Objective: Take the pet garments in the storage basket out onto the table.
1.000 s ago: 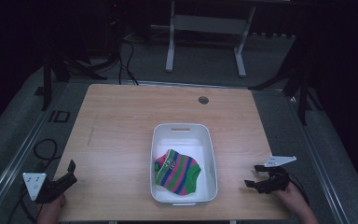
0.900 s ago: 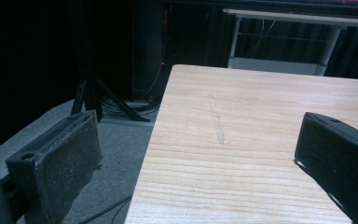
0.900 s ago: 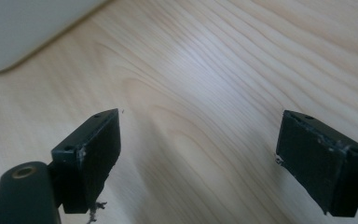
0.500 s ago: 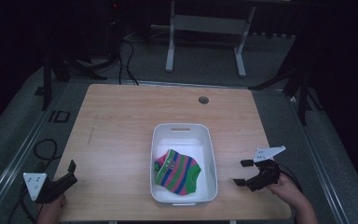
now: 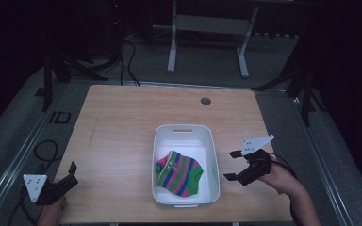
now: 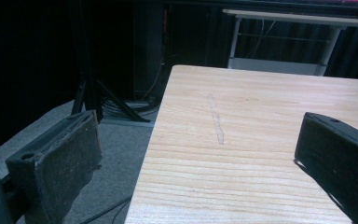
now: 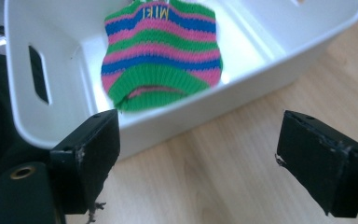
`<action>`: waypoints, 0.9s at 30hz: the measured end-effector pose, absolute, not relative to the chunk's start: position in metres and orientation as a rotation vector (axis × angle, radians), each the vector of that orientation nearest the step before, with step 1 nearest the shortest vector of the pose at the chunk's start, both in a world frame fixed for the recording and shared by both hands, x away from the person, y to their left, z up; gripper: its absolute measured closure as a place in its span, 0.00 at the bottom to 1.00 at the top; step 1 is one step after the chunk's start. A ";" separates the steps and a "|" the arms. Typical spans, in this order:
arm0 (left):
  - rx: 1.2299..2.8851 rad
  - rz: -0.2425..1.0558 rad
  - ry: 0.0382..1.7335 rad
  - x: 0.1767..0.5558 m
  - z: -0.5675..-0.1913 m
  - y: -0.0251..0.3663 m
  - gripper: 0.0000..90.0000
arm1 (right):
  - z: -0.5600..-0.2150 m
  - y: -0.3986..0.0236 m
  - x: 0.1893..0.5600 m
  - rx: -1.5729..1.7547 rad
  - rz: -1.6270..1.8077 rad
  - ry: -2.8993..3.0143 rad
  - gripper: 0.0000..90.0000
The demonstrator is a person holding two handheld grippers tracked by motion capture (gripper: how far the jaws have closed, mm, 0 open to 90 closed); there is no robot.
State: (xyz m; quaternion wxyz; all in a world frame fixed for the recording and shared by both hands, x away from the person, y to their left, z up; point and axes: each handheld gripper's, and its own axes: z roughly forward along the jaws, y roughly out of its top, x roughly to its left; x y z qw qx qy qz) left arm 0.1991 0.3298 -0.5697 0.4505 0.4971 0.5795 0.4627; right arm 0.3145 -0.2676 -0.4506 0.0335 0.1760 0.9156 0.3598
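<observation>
Wooden table (image 5: 122, 136) under the high view, with a white tub (image 5: 208, 141) just right of its middle. Inside the tub, toward the near end, a small knitted sweater (image 5: 179, 173) striped green, pink and blue, lying flat on the bottom. Seen from the right gripper view, the sweater (image 7: 161, 51) spread out with its green hem nearest the camera and yellow letters near the collar, too small to read with certainty.

Right gripper (image 5: 233, 165) held in the right hand (image 5: 283, 176) just beside the tub's right wall, above the tabletop, pointing toward the tub. Jaws spread wide, gripping nothing; bare wood and the tub's outer wall between them.

Left gripper (image 5: 71, 172) at the near left corner of the table, well apart from the tub, held in the left hand (image 5: 52, 209). Jaws also spread wide and gripping nothing, one over the table edge, the other beyond it over the grey floor (image 6: 107, 186).
</observation>
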 end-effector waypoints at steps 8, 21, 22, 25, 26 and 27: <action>1.228 1.141 1.430 0.199 -0.570 0.330 0.01 | -0.442 -0.236 0.319 0.447 1.077 2.852 0.15; 1.229 1.134 1.424 0.199 -0.570 0.331 0.01 | -0.450 -0.169 0.329 0.331 1.047 2.901 0.14; 1.229 1.133 1.424 0.199 -0.570 0.331 0.01 | -0.451 -0.166 0.330 0.329 1.045 2.905 0.14; 1.230 1.130 1.423 0.199 -0.570 0.331 0.01 | -0.454 -0.150 0.333 0.294 1.025 2.934 0.14; 1.230 1.130 1.422 0.199 -0.570 0.331 0.01 | -0.456 -0.144 0.333 0.273 1.018 2.941 0.14; 1.231 1.129 1.421 0.199 -0.570 0.331 0.01 | -0.456 -0.139 0.334 0.253 1.016 2.938 0.15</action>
